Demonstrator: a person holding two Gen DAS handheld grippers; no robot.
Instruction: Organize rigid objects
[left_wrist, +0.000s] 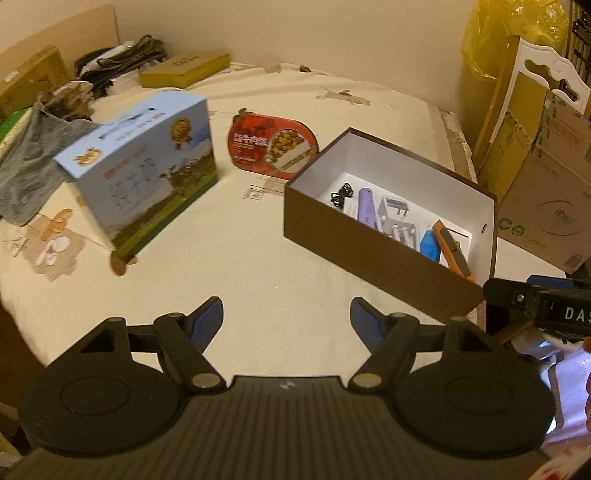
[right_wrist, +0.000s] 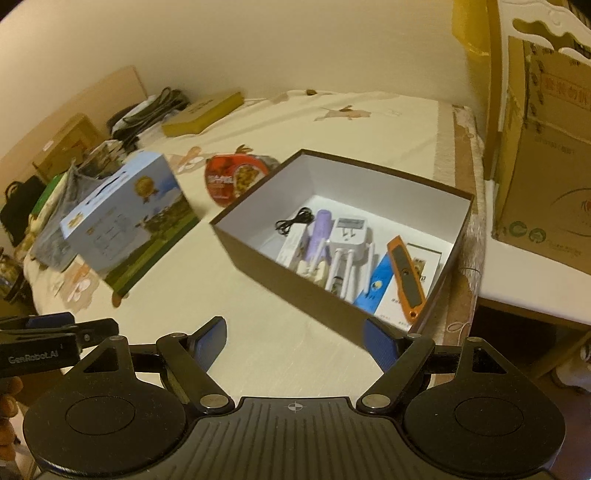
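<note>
I have both the left gripper (left_wrist: 287, 317) and right gripper (right_wrist: 295, 338) spread, empty; reaching carelessly could clip the brown box (right_wrist: 295, 280) wall, jostling its 1 orange knife (right_wrist: 405, 280)

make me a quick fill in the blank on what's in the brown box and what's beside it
The orange utility knife lies inside the ___ box.
The coiled cable in that box is ___ in colour.
The red tin lies on the bed, ___ the box.
Both hand-held grippers hold ___.

Missing words: brown; black; outside; nothing
</note>
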